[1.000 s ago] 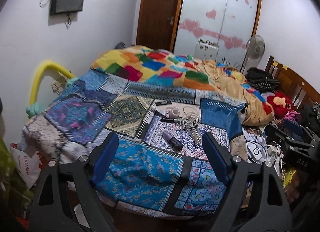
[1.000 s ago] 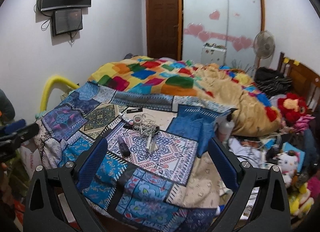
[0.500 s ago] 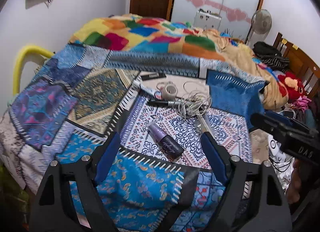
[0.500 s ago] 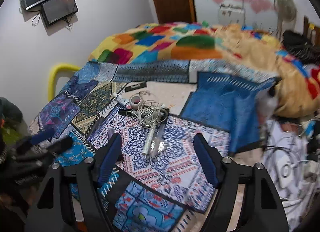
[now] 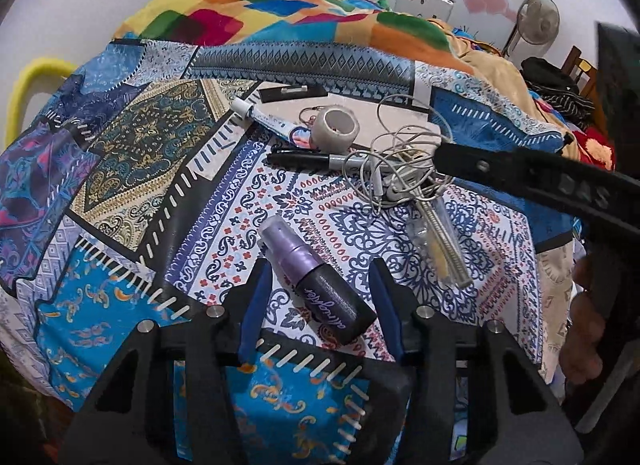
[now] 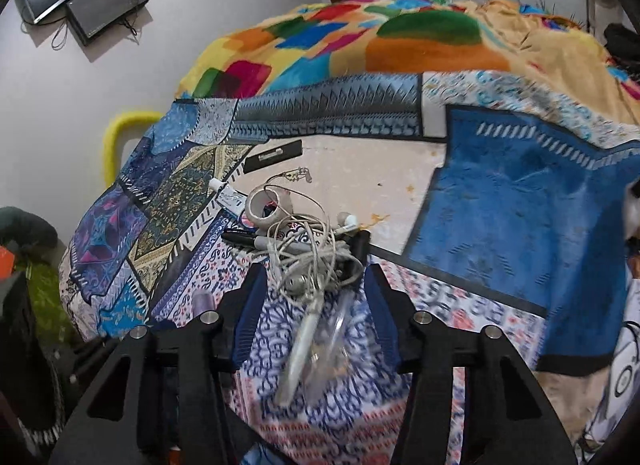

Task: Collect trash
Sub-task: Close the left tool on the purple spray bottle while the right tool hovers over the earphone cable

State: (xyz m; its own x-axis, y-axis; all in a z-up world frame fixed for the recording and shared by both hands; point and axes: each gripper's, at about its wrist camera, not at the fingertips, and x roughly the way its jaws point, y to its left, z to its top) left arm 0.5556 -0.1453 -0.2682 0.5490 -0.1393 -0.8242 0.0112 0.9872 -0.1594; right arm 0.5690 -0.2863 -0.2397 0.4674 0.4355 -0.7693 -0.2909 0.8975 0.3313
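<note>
A purple spray bottle (image 5: 316, 283) lies on the patchwork bedspread (image 5: 120, 153). My left gripper (image 5: 320, 285) is open with its jaws on either side of the bottle, apart from it. A tangle of white earphone cable (image 6: 308, 249) lies on a clear plastic wrapper and a white stick (image 6: 316, 329). My right gripper (image 6: 312, 285) is open around that tangle; it also shows in the left wrist view (image 5: 520, 173). A tape roll (image 5: 336, 129), a black marker (image 5: 308, 159), a small tube (image 5: 264, 119) and a black bar (image 5: 292, 91) lie beyond.
A colourful blanket (image 5: 280, 21) is heaped at the far end of the bed. A yellow padded rail (image 5: 28, 81) stands at the left edge. A fan (image 5: 536, 21) and wardrobe stand behind. A folded blue cloth (image 6: 532, 201) lies on the right.
Both grippers have moved forward and down to the bed. The left one now straddles the spray bottle and the right one straddles the cable tangle. Both jaws stand narrower.
</note>
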